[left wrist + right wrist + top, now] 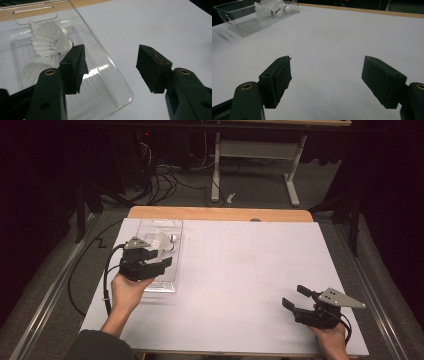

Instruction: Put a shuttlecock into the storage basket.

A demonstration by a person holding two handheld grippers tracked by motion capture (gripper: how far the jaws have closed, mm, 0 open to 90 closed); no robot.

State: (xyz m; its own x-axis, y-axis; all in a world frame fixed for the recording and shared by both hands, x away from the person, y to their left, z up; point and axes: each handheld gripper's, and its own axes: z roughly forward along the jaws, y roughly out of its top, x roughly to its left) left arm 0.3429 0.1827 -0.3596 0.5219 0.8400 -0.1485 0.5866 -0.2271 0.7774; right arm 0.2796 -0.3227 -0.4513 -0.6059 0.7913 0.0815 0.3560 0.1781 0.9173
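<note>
1. Dark floor surrounds the table [225, 213], with loose cables lying on it beyond the far edge and the legs of a pale frame standing farther back.
2. White sheeting [240, 270] covers nearly the whole tabletop, leaving a strip of bare wood along the far edge.
3. On the left part of the sheet sits a clear plastic tray [176, 227], long and shallow, with a handle slot cut in its far end.
4. Two white feathered shuttlecocks [48, 41] lie in the far half of the tray, one partly over the other, their cork tips pointing toward the middle of the table; from the right gripper view they show as a small white cluster [270, 8] at the top left.
5. The left gripper [167, 262] hangs over the near half of the tray, held in a hand that comes up from the bottom left, with its cable looping off the table's left edge.
6. Its jaws stand wide apart with nothing between them; in the left gripper view one jaw sits above the tray's floor just short of the shuttlecocks, the other above the white sheet past the tray's rim.
7. The right gripper [295, 297] rests near the front right corner of the table, well apart from the tray, pointing left.
8. Its jaws are spread wide too, over bare white sheet, gripping nothing.
</note>
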